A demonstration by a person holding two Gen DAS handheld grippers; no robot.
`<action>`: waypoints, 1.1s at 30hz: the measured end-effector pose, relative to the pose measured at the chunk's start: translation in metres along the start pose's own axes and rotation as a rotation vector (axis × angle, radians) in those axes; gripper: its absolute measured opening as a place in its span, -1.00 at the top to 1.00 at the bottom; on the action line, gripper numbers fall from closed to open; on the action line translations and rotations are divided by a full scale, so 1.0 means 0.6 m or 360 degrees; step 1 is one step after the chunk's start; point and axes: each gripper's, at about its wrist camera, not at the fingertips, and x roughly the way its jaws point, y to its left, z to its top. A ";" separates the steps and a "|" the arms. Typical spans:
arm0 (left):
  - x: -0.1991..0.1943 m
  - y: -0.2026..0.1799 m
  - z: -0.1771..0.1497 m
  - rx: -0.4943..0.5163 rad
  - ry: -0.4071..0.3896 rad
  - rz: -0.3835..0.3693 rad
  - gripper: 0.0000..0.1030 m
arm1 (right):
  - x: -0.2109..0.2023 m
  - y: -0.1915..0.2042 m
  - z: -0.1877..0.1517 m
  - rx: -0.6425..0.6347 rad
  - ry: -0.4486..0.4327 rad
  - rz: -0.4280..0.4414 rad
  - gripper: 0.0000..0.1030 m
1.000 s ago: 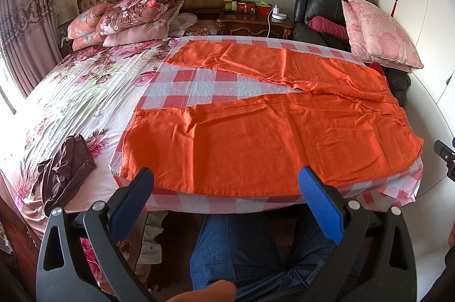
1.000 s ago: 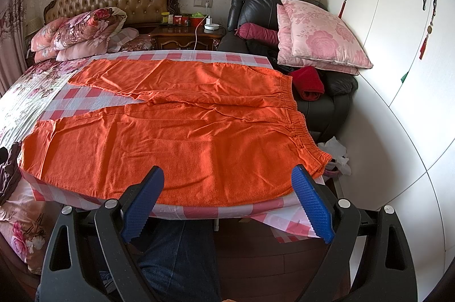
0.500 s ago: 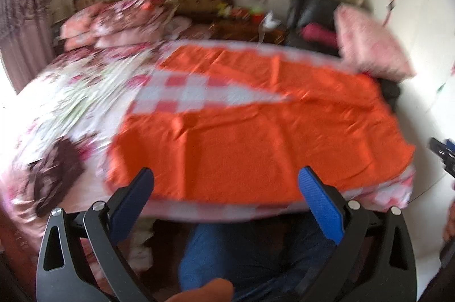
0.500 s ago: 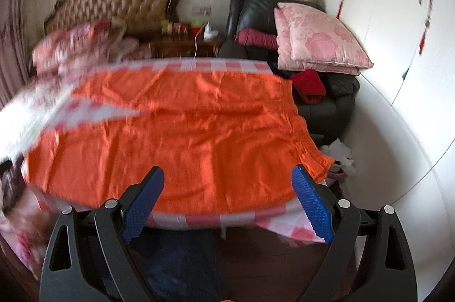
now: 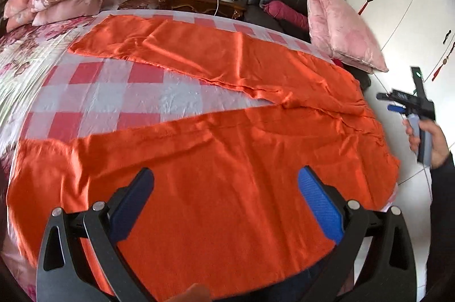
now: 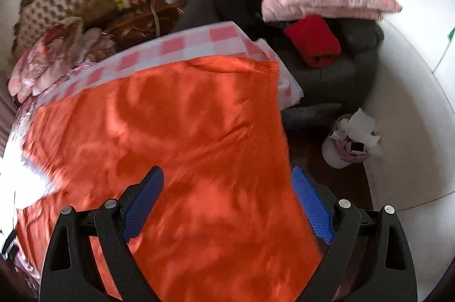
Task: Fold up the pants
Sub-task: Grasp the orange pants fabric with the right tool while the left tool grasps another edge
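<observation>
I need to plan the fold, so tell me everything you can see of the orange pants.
The orange pants look like thin, slightly shiny woven cloth, lightly creased. They lie flat and unfolded on a pink-and-white checked sheet, legs spread in a V, waistband at the bed's right edge. Neither gripper holds them.

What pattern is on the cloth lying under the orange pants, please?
Pink-and-white checks on the cloth beneath the pants, clearest in the left wrist view.

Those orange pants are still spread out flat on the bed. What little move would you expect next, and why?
Probably both tools drop onto the near edge and pinch it. The pants lie unfolded, legs apart, and the left tool and right tool are both open above that edge.
</observation>
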 end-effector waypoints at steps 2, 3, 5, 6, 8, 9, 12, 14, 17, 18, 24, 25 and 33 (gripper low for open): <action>0.011 0.014 0.011 0.0000 0.0017 -0.0041 -0.96 | 0.040 -0.011 0.045 -0.0023 0.0050 -0.0020 -0.72; 0.014 0.021 0.017 -0.0006 0.0029 -0.0067 -0.96 | 0.054 -0.018 0.061 -0.0015 0.0068 -0.0017 -0.72; 0.025 0.045 0.034 -0.0031 0.0072 -0.0099 -0.96 | 0.089 -0.035 0.097 0.0038 0.0116 0.0022 -0.72; 0.027 0.058 0.041 -0.0056 0.0096 -0.0108 -0.95 | 0.104 -0.041 0.110 0.0065 0.0152 0.0036 -0.72; 0.039 0.092 0.068 -0.0132 0.0145 -0.0130 -0.94 | 0.137 -0.049 0.135 0.0086 0.0206 0.0044 -0.72; 0.045 0.106 0.082 -0.0162 0.0159 -0.0135 -0.94 | 0.146 -0.049 0.141 0.0078 0.0220 0.0049 -0.72; 0.069 0.168 0.148 -0.0239 0.0190 -0.0056 -0.87 | 0.178 -0.051 0.161 0.0071 0.0244 0.0103 -0.73; 0.084 0.209 0.187 -0.0307 0.0198 -0.0028 -0.78 | 0.196 -0.051 0.165 0.0092 0.0280 0.0167 -0.73; 0.112 0.288 0.264 -0.0457 0.0204 -0.0007 -0.67 | 0.215 -0.047 0.167 0.0075 0.0295 0.0207 -0.57; 0.120 0.305 0.284 -0.0470 0.0202 0.0025 -0.66 | 0.222 -0.047 0.170 0.0073 0.0304 0.0230 -0.44; 0.193 0.424 0.451 -0.0488 0.0204 0.0308 -0.20 | 0.194 -0.031 0.177 -0.0022 0.0199 0.0151 0.45; 0.206 0.437 0.472 -0.0481 0.0212 0.0339 -0.15 | 0.184 -0.028 0.180 -0.0019 0.0177 0.0194 0.56; 0.322 0.473 0.578 -0.0319 0.0333 0.0454 -0.01 | 0.130 0.009 0.188 -0.0124 0.0030 0.0138 0.57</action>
